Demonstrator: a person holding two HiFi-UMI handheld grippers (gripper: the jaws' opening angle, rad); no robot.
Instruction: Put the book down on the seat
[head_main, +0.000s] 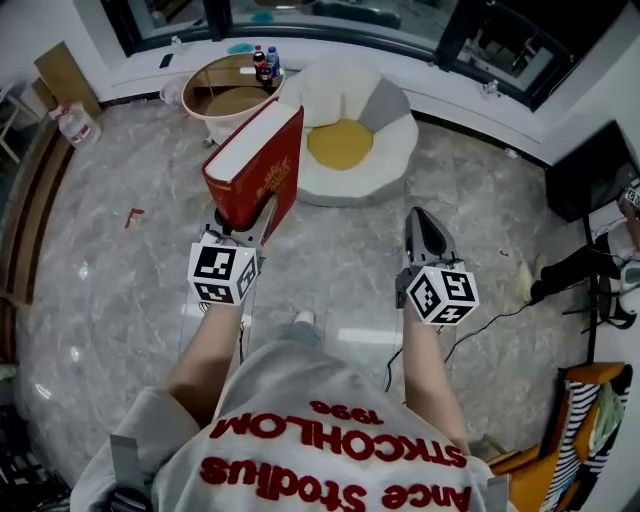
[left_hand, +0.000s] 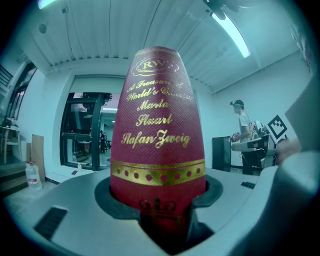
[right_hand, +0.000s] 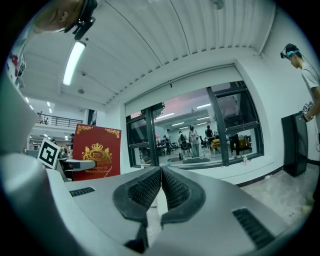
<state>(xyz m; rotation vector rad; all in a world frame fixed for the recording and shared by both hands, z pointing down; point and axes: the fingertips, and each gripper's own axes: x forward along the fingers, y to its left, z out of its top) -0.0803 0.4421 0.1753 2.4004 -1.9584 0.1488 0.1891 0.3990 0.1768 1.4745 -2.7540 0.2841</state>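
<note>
Head view: my left gripper (head_main: 243, 228) is clamped on the bottom of the thick red hardcover book with gold print (head_main: 262, 160). It holds the book upright in the air over the grey marbled floor (head_main: 120, 290), short of the white round cushioned seat with yellow middle (head_main: 395, 150) by the floor's window edge. Nothing is placed yet; I judge the carry and set-down remain. My right gripper (head_main: 424, 222) carries nothing.

Left gripper view: the jaws press on the spine, which reads "RW", "Maria Stuart", "Stefan Zweig".

Right gripper view: the jaws are together and empty; the cover shows "RW".

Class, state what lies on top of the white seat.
A yellow cushion lies on the white seat. The red book, held in the left gripper, covers the seat's left edge.
</note>
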